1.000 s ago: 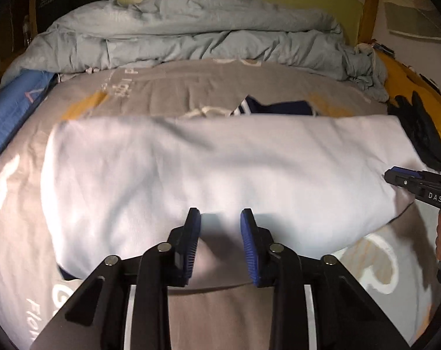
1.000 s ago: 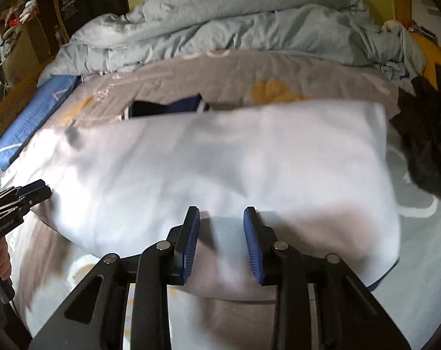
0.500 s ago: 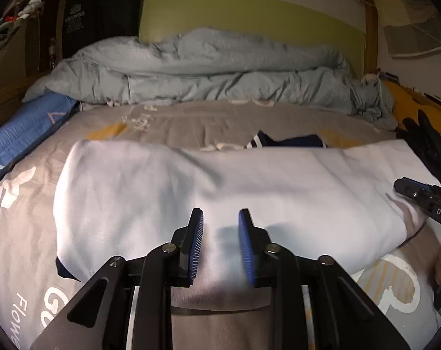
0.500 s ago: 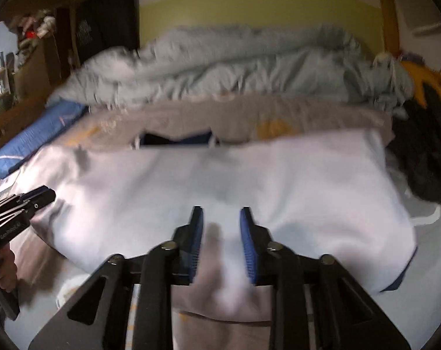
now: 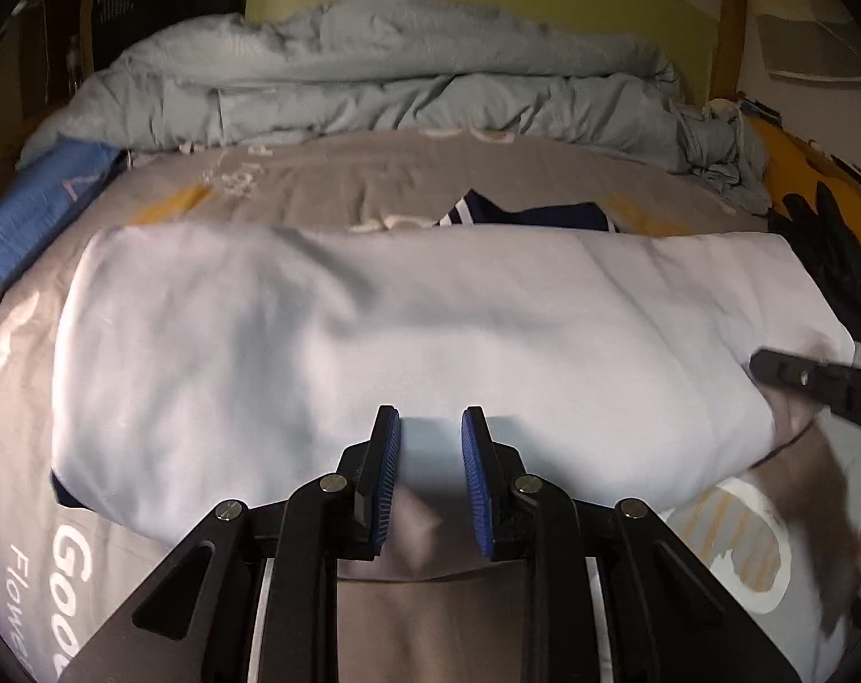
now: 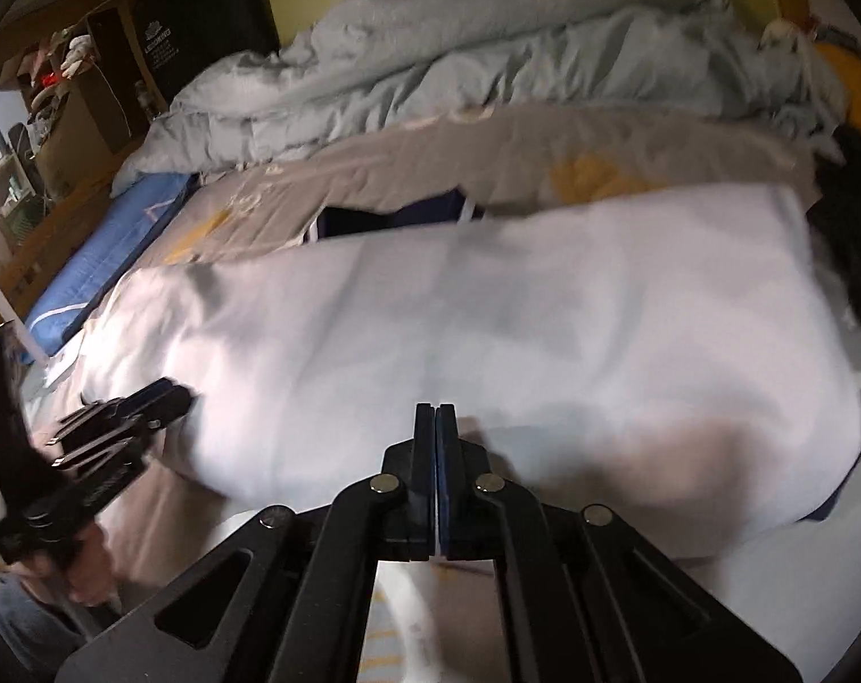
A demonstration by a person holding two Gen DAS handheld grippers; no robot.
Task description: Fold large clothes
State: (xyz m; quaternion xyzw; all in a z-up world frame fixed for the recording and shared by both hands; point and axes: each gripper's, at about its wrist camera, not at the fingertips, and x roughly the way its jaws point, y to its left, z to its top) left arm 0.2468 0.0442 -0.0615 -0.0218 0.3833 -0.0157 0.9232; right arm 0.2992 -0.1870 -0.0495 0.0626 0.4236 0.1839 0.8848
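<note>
Your bed cover (image 5: 328, 182) carries white print: "Goo" and "Flowe" read at its near left corner beside the left hand-held gripper (image 5: 429, 475), while the lettering toward the far edge is too blurred to read. The dark box (image 6: 202, 17) at the far left bears small white writing you cannot make out.

The white garment (image 5: 373, 341) lies folded across the middle of the bed, its long edges parallel to the near edge, with a navy collar (image 5: 521, 215) showing at its far side.

Your left hand-held gripper points level over the garment's near edge, blue pads (image 5: 386, 478) narrowly apart, holding nothing. Your right hand-held gripper (image 6: 436, 484) hovers at the near edge too, pads pressed together; whether any cloth is pinched there cannot be told.

A rumpled grey duvet (image 5: 373, 85) is heaped along the far edge.
</note>
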